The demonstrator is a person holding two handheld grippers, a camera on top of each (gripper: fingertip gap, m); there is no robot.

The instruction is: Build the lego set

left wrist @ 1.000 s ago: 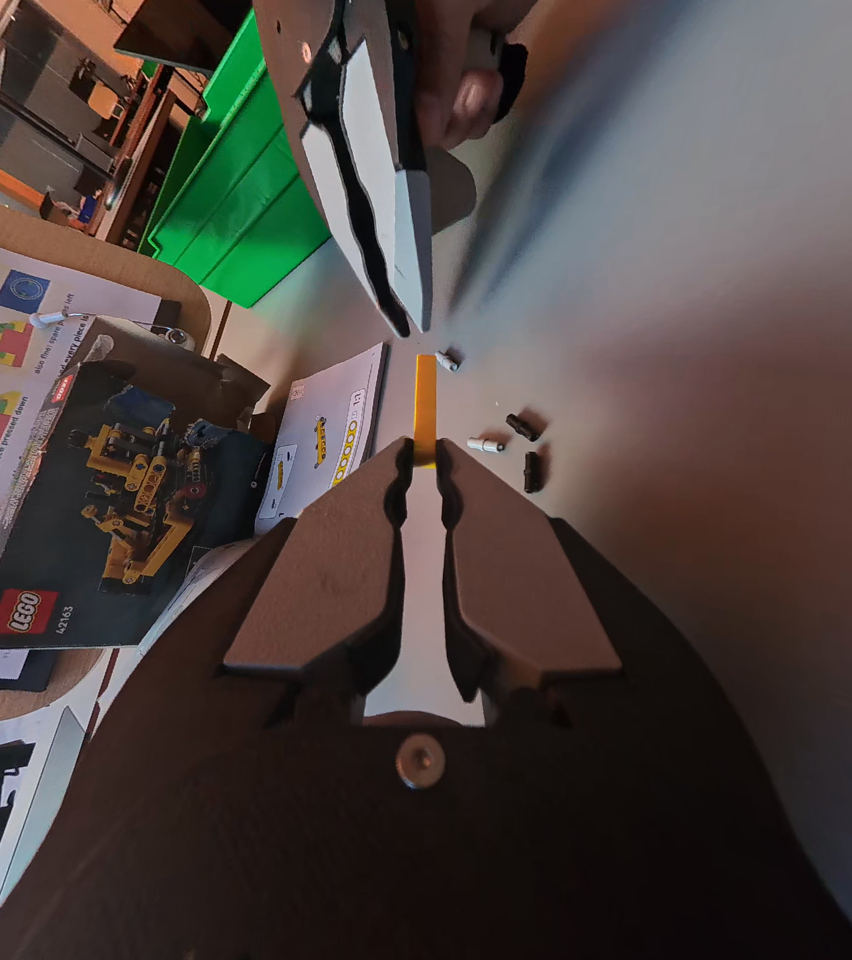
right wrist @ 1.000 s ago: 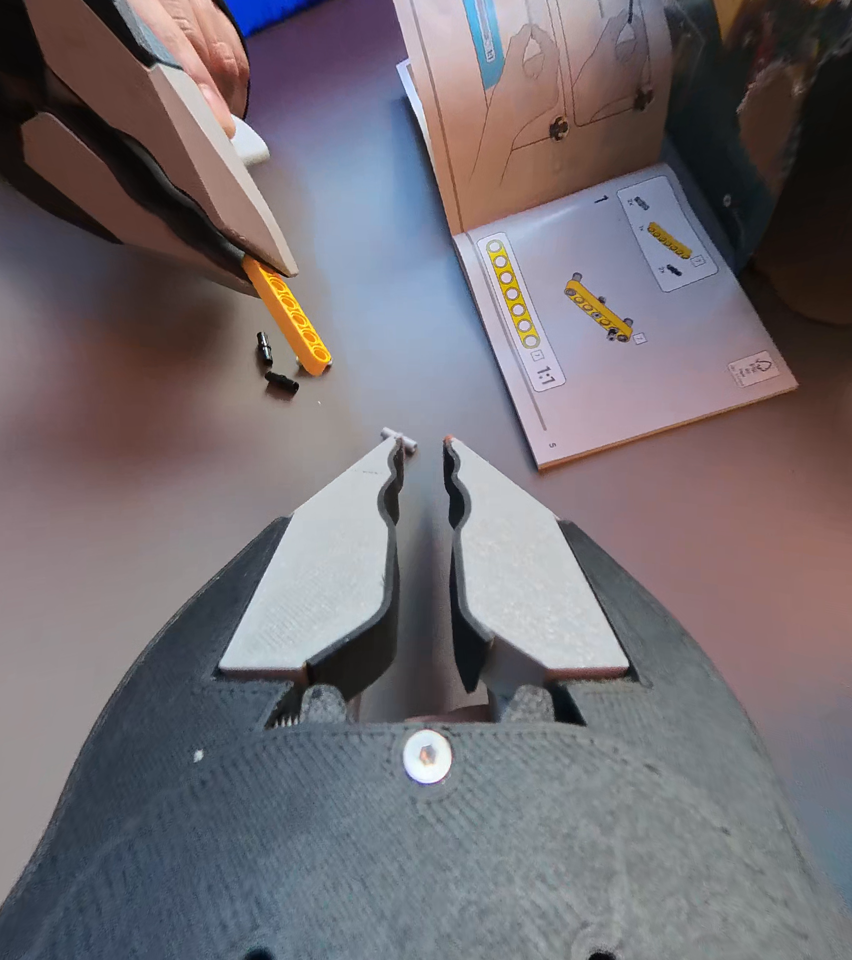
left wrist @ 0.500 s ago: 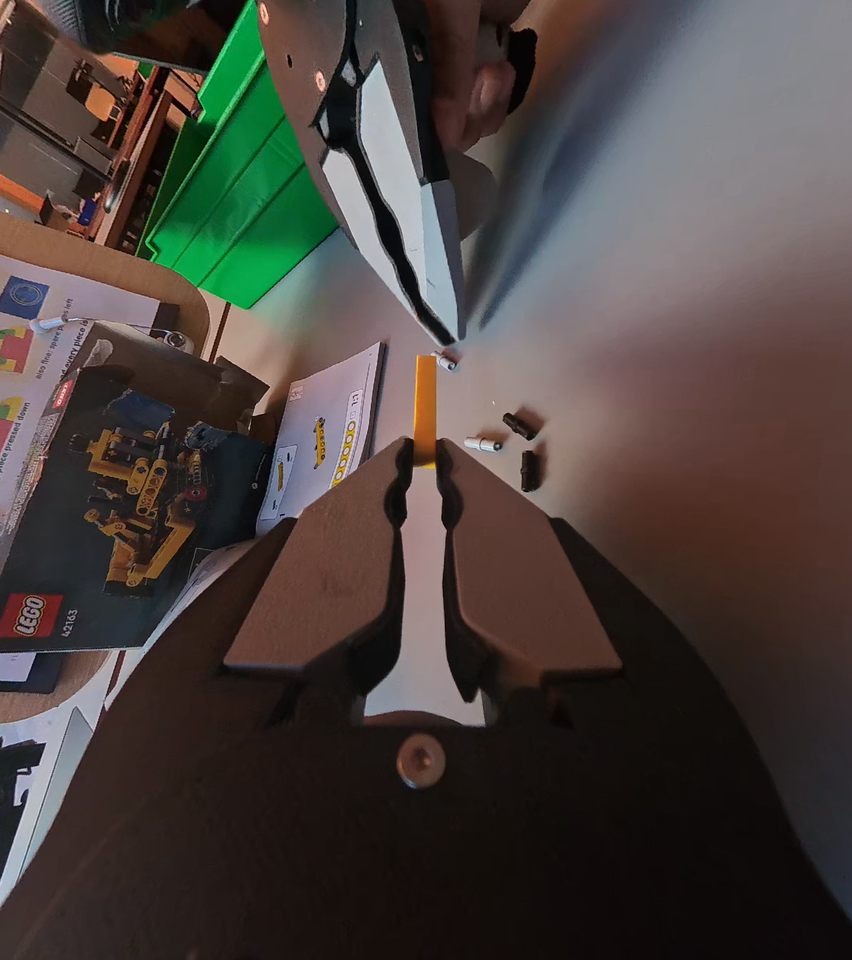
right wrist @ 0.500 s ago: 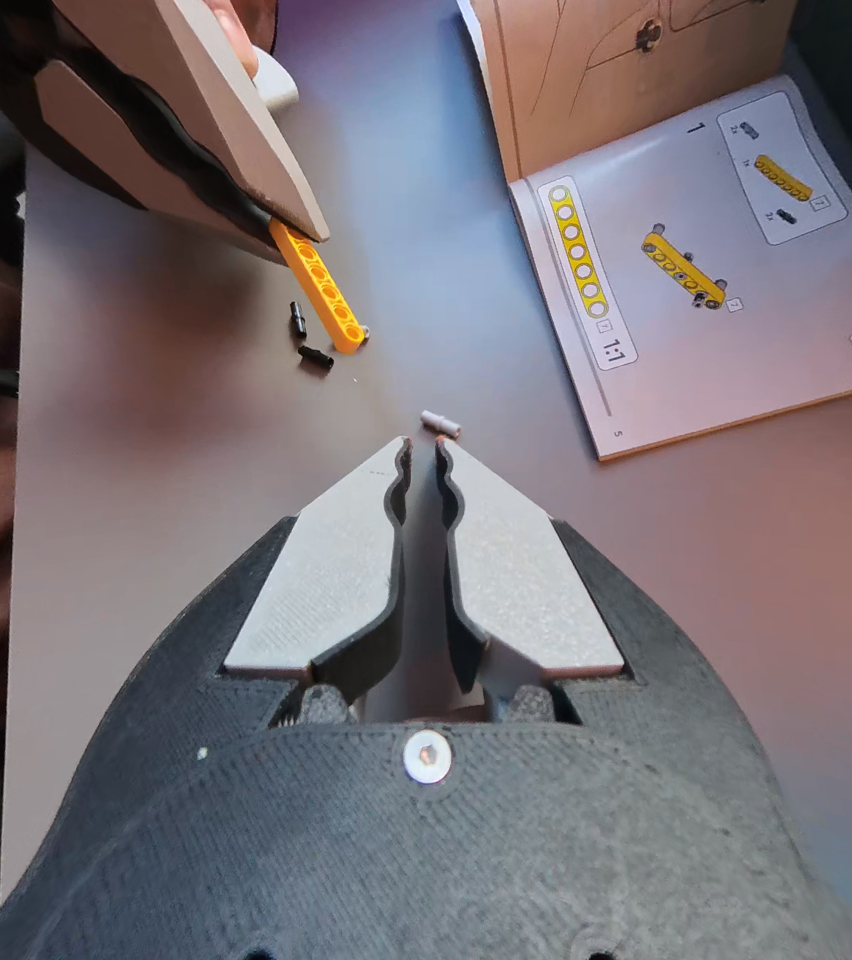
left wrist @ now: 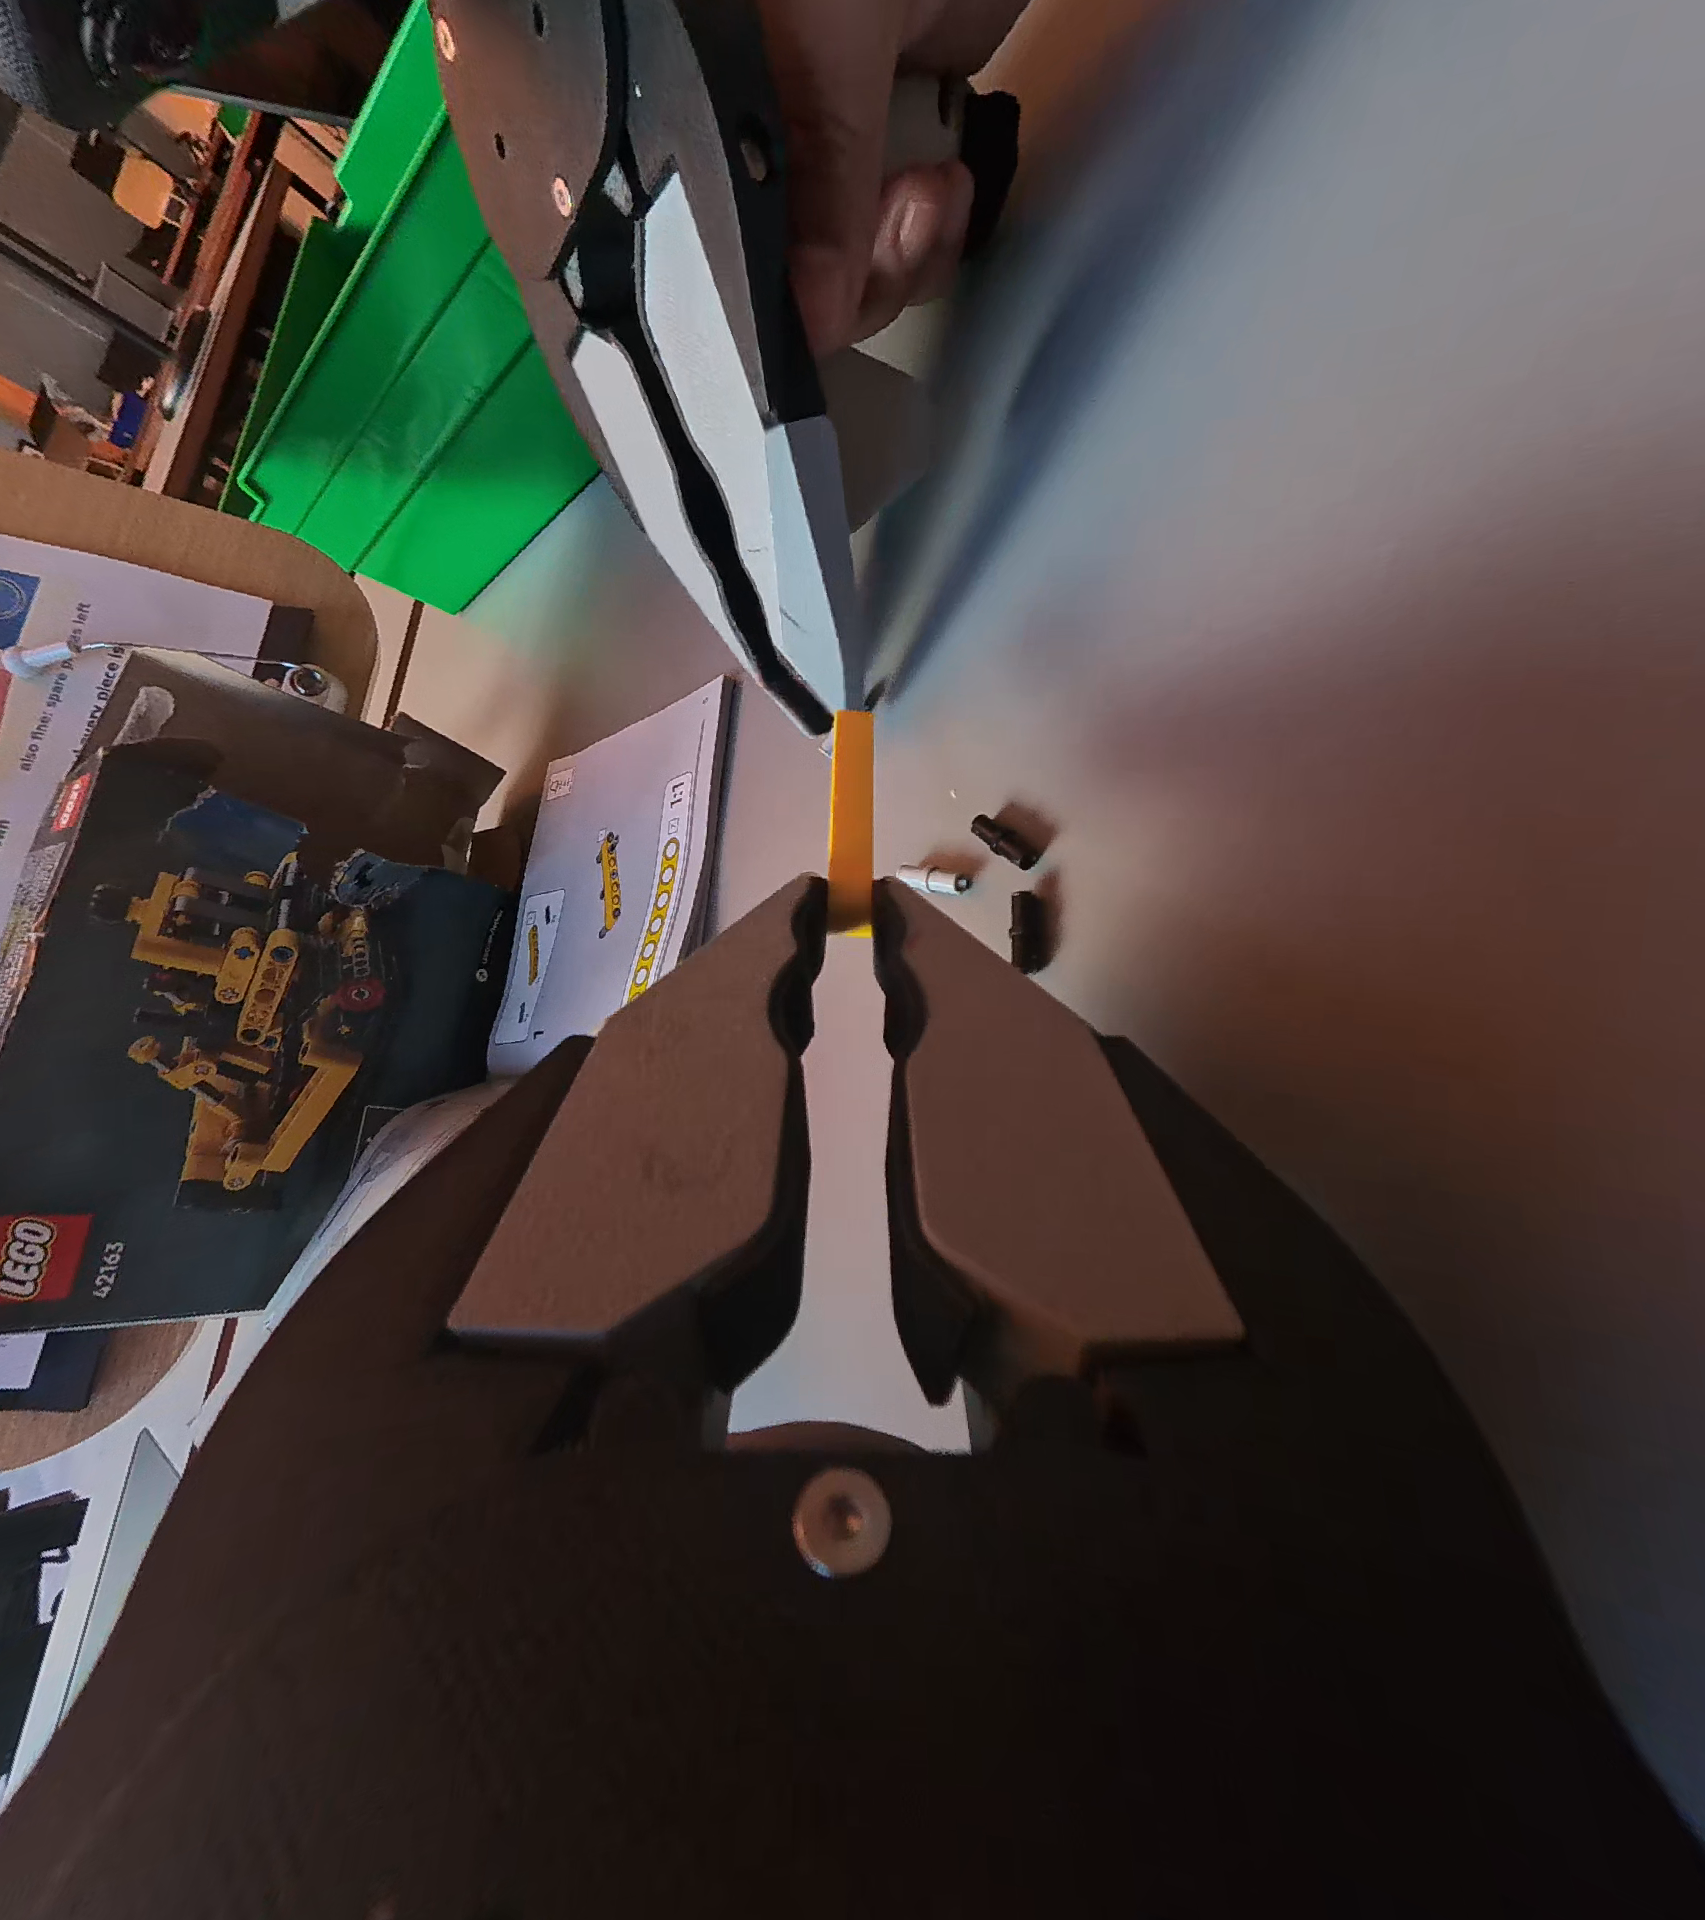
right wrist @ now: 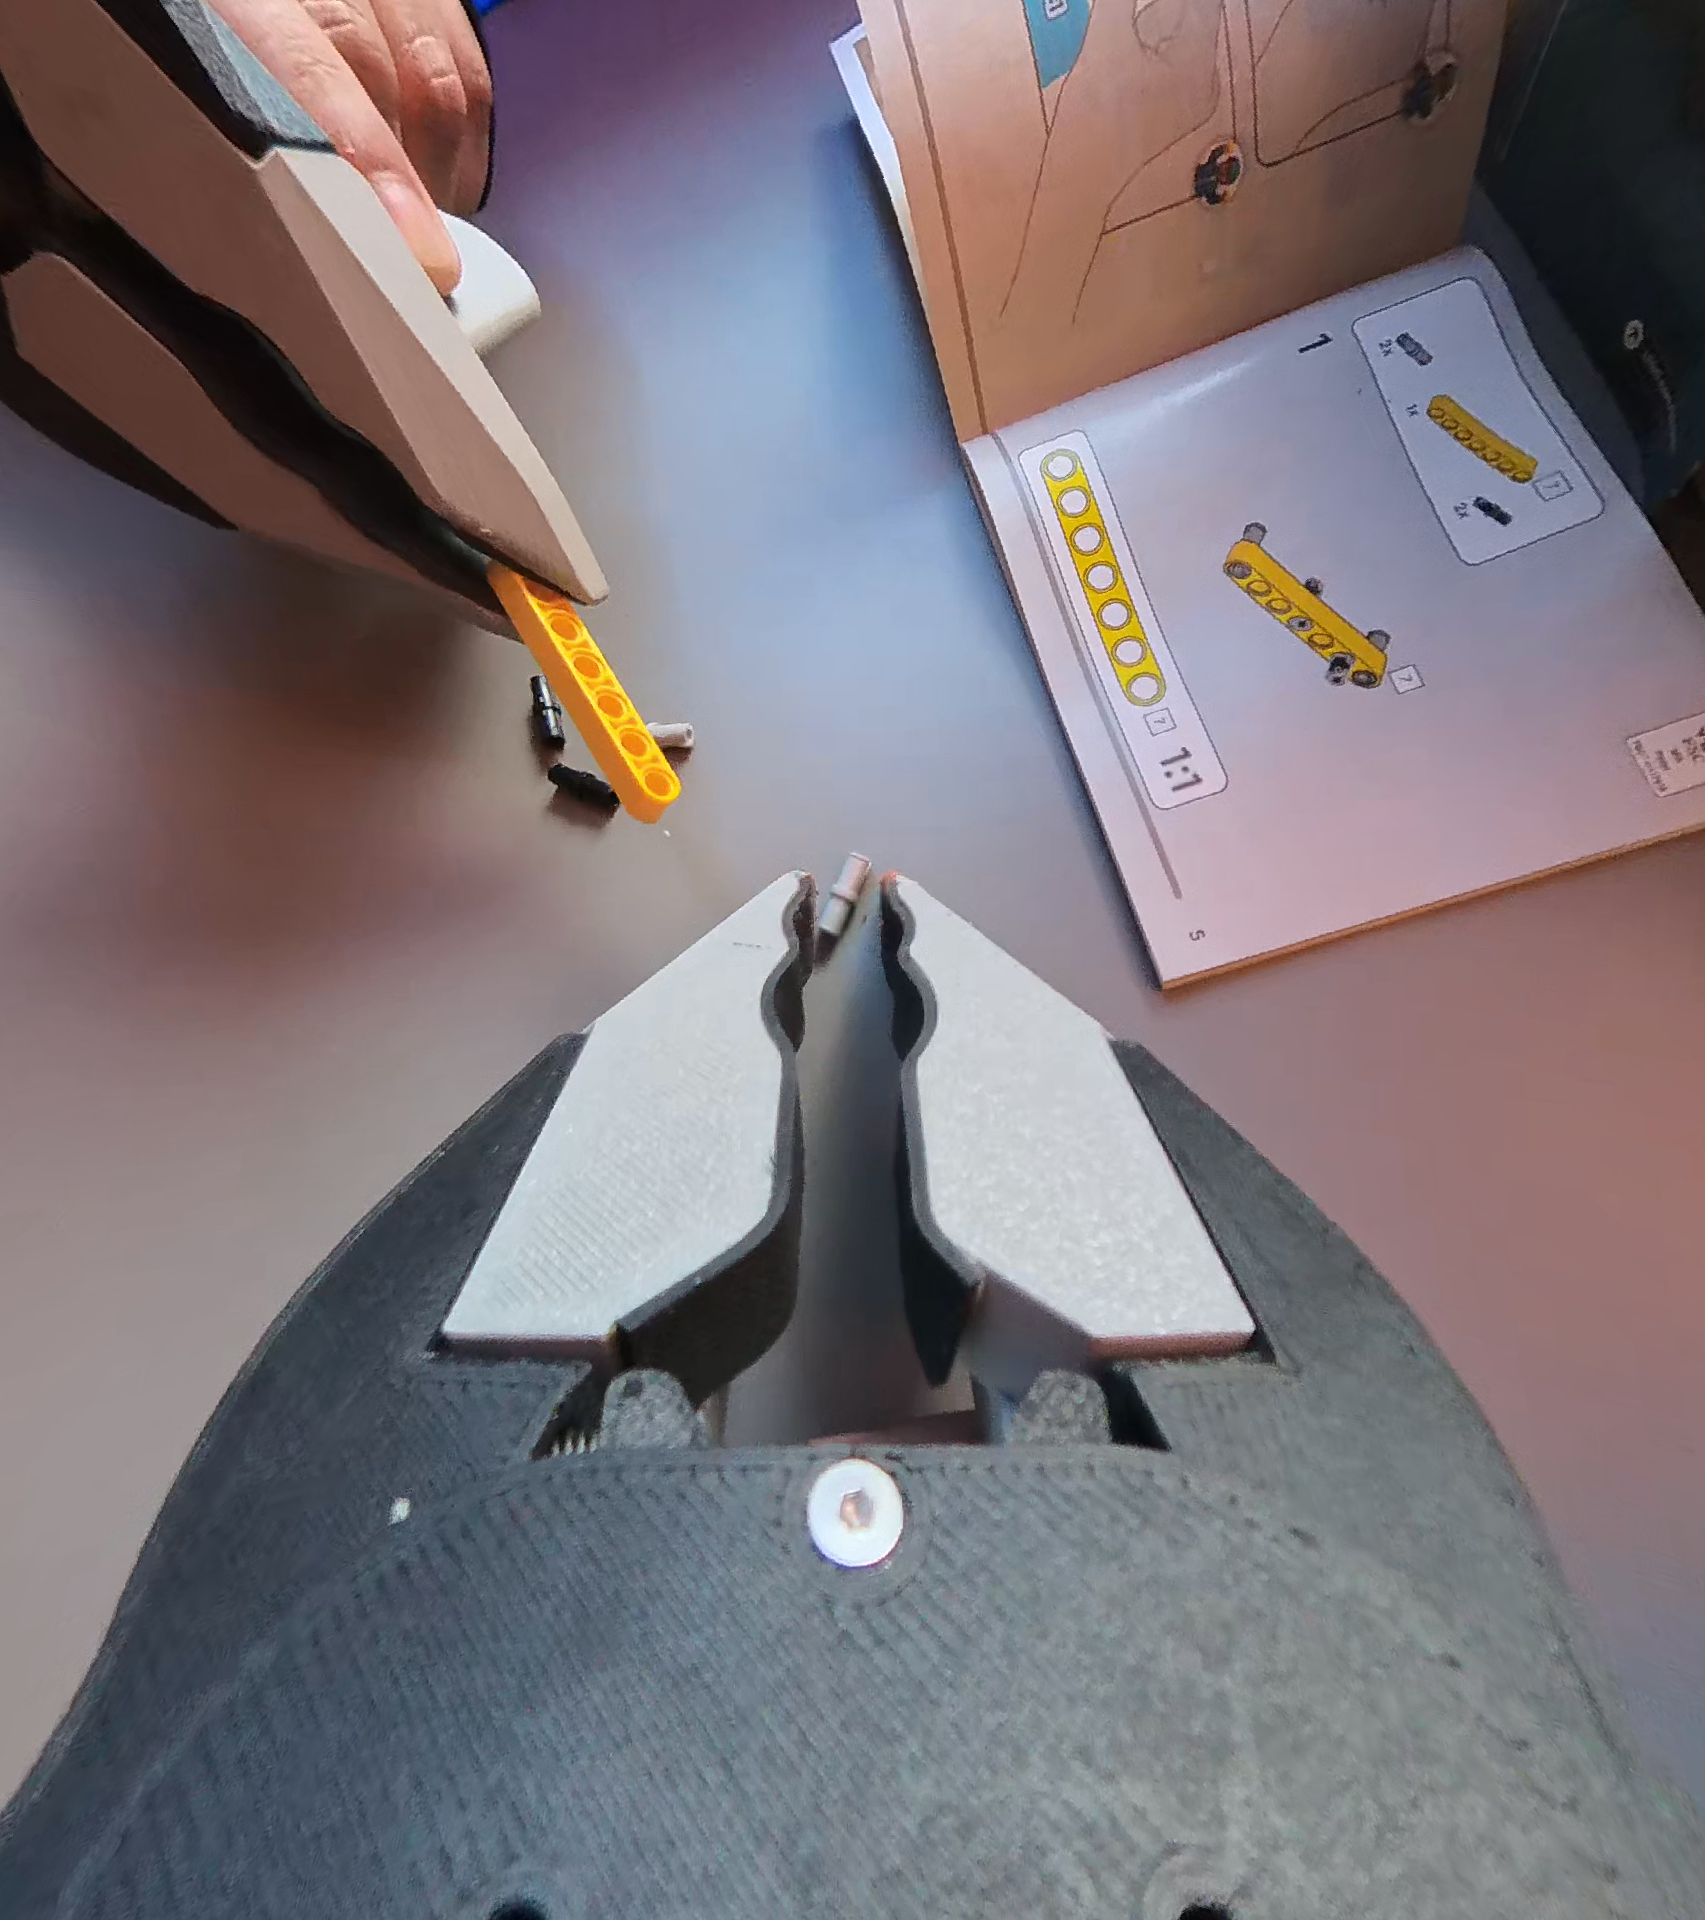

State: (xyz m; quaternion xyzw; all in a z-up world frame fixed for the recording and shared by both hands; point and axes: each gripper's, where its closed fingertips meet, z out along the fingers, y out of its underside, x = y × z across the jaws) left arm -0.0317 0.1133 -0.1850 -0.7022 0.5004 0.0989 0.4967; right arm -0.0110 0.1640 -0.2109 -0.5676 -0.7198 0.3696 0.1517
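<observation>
My left gripper (left wrist: 845, 902) is shut on one end of a yellow holed beam (left wrist: 850, 810); the beam's far end rests near the grey table (right wrist: 256, 1091). In the right wrist view that gripper (right wrist: 528, 594) comes in from the upper left with the beam (right wrist: 599, 696). Two black pins (right wrist: 547, 712) (right wrist: 581, 787) and a grey pin (right wrist: 671, 735) lie beside the beam. My right gripper (right wrist: 846, 896) has its tips closed narrowly on another grey pin (right wrist: 845, 891), which sits tilted between them. In the left wrist view the right gripper (left wrist: 822, 707) touches down at the beam's far end.
An open instruction booklet (right wrist: 1347, 623) lies to the right on the table. The dark set box (left wrist: 173, 1039) sits on a board with a printed sheet at the left. Green bins (left wrist: 412, 364) stand behind. A person's hand (right wrist: 401, 135) holds the left gripper.
My right gripper moved up to the loose grey pin and now has it between its tips; the pin turned from lying crosswise to tilted lengthwise. The left gripper and beam stayed put.
</observation>
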